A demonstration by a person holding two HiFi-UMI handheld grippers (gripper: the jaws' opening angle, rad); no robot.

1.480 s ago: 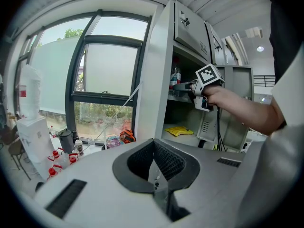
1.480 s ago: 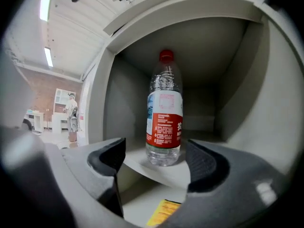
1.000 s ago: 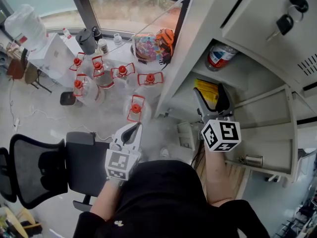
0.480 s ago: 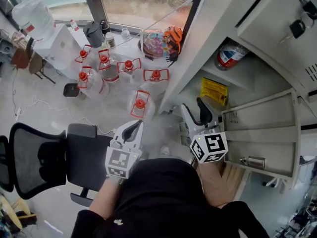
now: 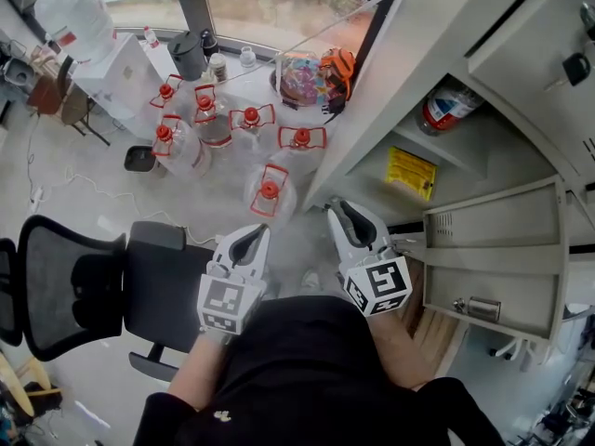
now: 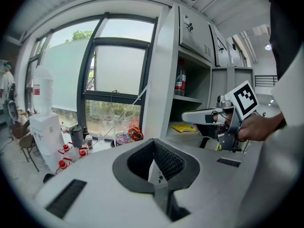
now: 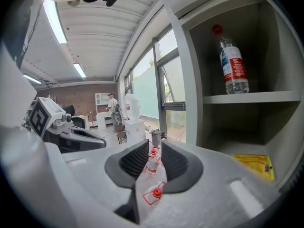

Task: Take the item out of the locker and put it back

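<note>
A flat yellow packet (image 5: pixel 411 172) (image 7: pixel 255 166) lies on the lower shelf of the open grey locker (image 5: pixel 465 26). A clear bottle with a red label (image 5: pixel 450 110) (image 7: pixel 232 65) stands on the shelf above it. My right gripper (image 5: pixel 342 214) (image 7: pixel 153 148) hovers outside the locker, left of the packet. Its jaws have just been closing. Only a narrow gap is left, with nothing in it. My left gripper (image 5: pixel 246 240) (image 6: pixel 153 144) is held lower left over the floor, shut and empty.
The locker door (image 5: pixel 493 249) stands open to the right of my right gripper. Several water jugs with red caps (image 5: pixel 270 193) sit on the floor by the window. A black office chair (image 5: pixel 84 286) is at the left, and a water dispenser (image 5: pixel 93 26) at the far left.
My right gripper has drawn back out of the locker, down and to the left, away from the yellow packet, and its jaws have narrowed. The left gripper has stayed put.
</note>
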